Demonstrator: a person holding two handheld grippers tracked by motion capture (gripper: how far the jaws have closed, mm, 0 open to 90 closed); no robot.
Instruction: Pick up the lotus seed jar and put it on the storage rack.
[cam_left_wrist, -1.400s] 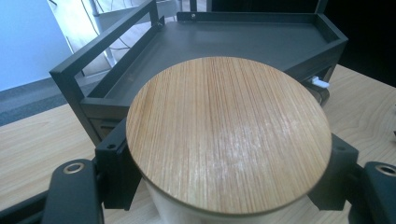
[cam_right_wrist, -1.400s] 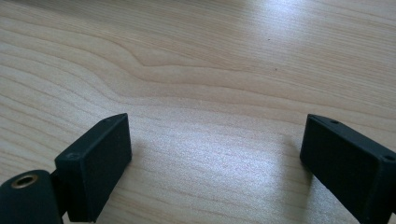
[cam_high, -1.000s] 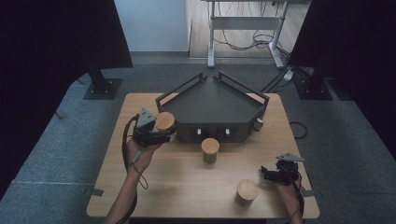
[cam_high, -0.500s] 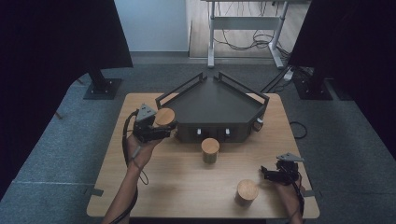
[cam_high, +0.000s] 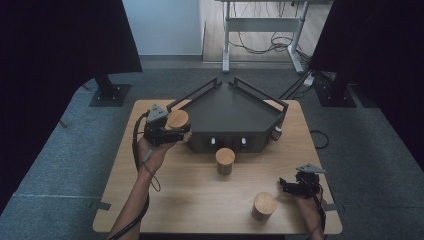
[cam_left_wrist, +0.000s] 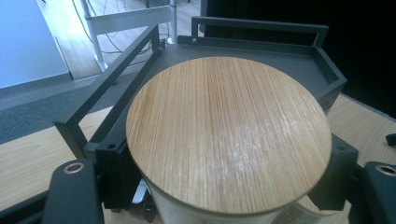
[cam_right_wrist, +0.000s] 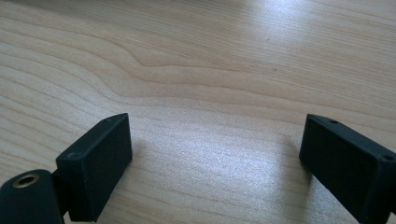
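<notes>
High view dim, murky; black curtains (cam_high: 60, 45) at 10 and 2 o'clock swallow detail. Brightest patch: pale wall (cam_high: 160, 25) at 12 o'clock. Soft grain, mild blur. Left gripper view: whitish glare on wooden lid (cam_left_wrist: 229, 135) toward 5 o'clock, near edge unfocused. Right gripper view: sheen on tabletop (cam_right_wrist: 210, 70), soft shadows beside jaws.

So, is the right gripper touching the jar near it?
Apart. The high view shows bare table between the right gripper and the jar.
</notes>
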